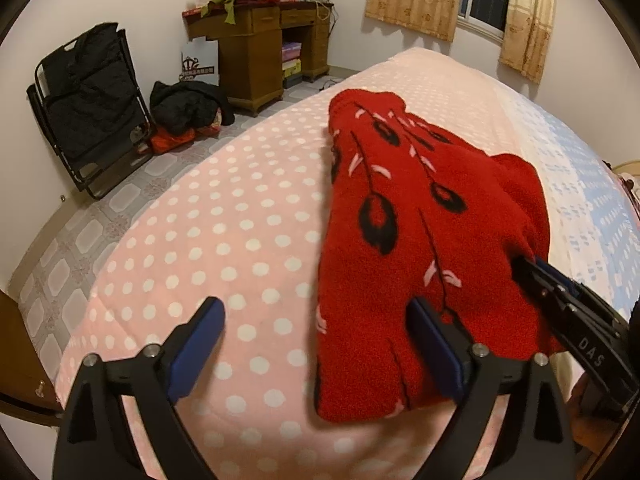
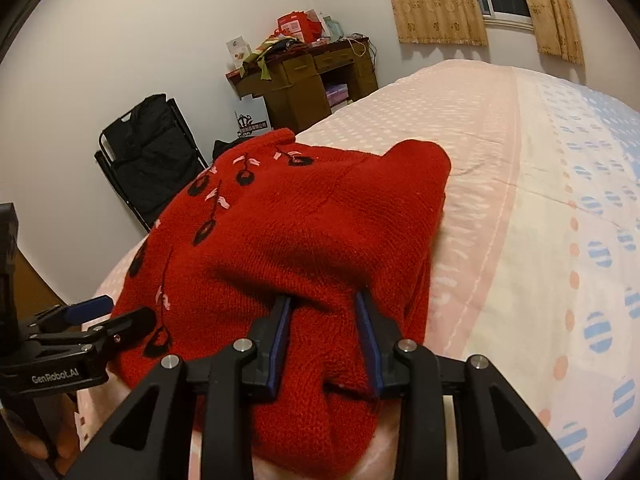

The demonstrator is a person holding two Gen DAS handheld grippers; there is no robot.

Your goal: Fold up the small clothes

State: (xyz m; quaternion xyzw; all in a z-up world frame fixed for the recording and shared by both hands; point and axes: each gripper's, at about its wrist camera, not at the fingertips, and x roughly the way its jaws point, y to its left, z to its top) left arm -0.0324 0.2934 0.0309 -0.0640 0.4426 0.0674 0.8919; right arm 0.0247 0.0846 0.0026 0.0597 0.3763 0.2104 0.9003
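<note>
Sweater point(image 1: 420, 248) first: a small red knit, thick and fuzzy, lying on the bed point(image 1: 208, 240) in a folded bundle. Across its top layer I see a pattern of thin black stems with black oval rings and short pink dashes, like hanging leaves. From the right wrist view the patterned part sits on the left side of the bundle, and the rest is plain red rib-knit with a rounded hump at the far end. It rests on the pink part of the bedspread, the part with white dots; the blue-dotted strip point(image 2: 592, 248) runs along further right, well apart from the knit.

My left tongs point(image 1: 316, 344) stand wide open. One blue-padded finger is over bare pink bedspread, the other lies against the near left edge of the sweater, and nothing is pinched between them; only the edge of the knit lies in the gap.

My right tongs point(image 2: 323, 340) are partly closed on a fold of the red fabric at the near end: the blue pads press into the knit from both sides and a ridge of fabric bunches up between them. In the left wrist view I see those same tongs reaching into the sweater's right edge.

Beyond the bed stand a wooden desk point(image 1: 256, 52) piled with clutter and a folded black chair point(image 1: 88, 108) against the wall.
</note>
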